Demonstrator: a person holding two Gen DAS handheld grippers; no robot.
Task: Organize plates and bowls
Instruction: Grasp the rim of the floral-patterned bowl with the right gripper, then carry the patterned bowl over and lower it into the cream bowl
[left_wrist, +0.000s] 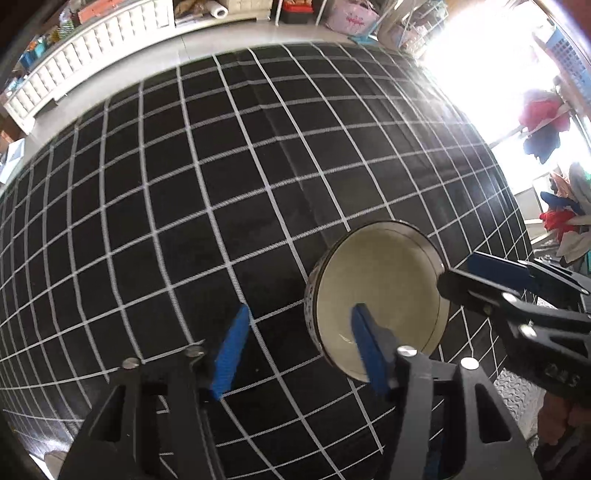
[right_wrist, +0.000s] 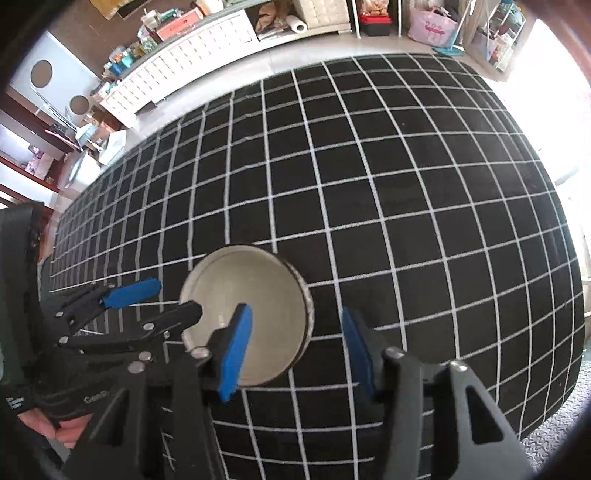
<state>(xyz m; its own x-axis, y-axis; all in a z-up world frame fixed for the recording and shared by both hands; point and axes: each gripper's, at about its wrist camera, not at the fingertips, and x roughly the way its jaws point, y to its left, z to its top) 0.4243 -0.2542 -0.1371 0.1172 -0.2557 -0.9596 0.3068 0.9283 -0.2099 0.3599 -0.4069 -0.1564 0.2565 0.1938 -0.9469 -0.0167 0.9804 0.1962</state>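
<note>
Blue-padded fingers (left_wrist: 231, 354) of the left gripper (left_wrist: 299, 350) stand spread wide just above the bowl (left_wrist: 380, 295), one pad over its pale inside and the other out past its left rim. Opposite it, the right gripper (right_wrist: 295, 354) is likewise spread, straddling the bowl's right rim and clasping nothing. That bowl sits upright on the black white-gridded tablecloth (right_wrist: 369, 177), toward its near edge.

Black linkage jaws, blue ribbed pads (left_wrist: 231, 356), silver rivets (left_wrist: 405, 350).

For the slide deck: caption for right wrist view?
Open right hand-held gripper straddles bowl rim on checked tablecloth.
</note>
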